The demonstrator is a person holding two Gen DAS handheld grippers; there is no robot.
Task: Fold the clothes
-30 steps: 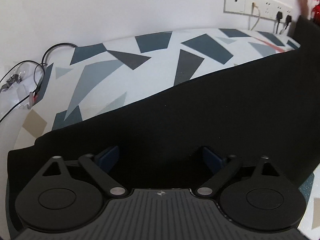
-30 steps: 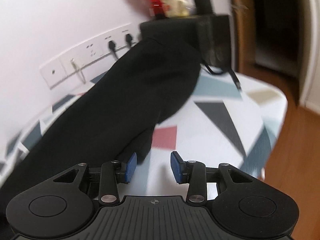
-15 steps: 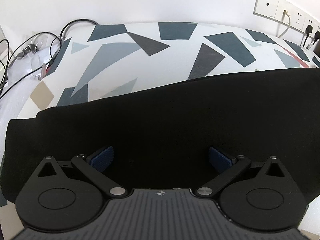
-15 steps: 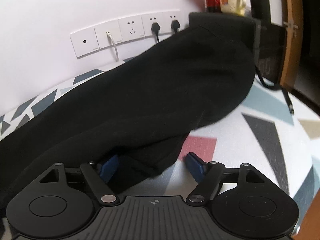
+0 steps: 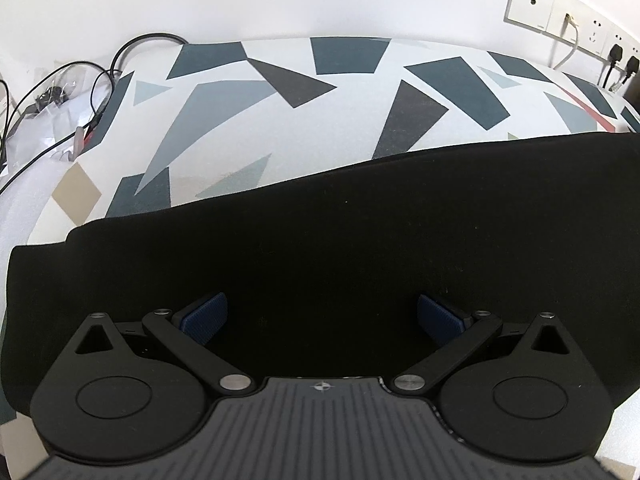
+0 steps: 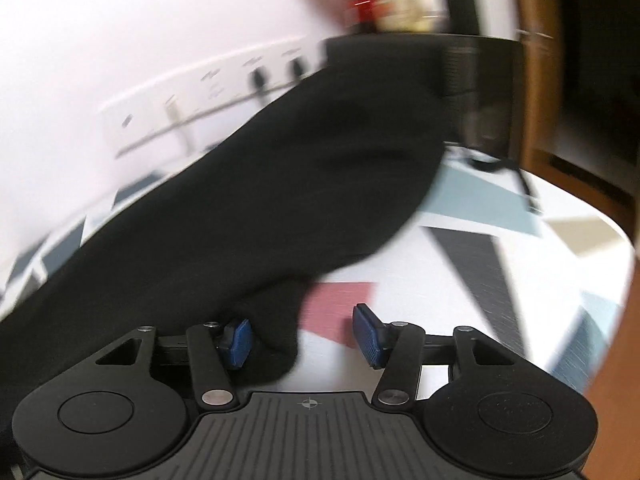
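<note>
Two grippers: the left gripper (image 5: 320,316) gapes wide; the right gripper (image 6: 302,340) is closing around the soft, floppy black cloth (image 6: 280,200); grab its seven-o'clock corner.

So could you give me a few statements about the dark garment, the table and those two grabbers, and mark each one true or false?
1. The garment is black. True.
2. The tablecloth is plain white. False: it is white with grey, blue and red angular shapes.
3. The left gripper stands wide open over the garment. True.
4. The right gripper is clamped tight on the cloth. False: its jaws are closing, with a corner of the garment between them, and the right pad is still clear of it.
5. Plugs sit in the wall sockets. True.
</note>
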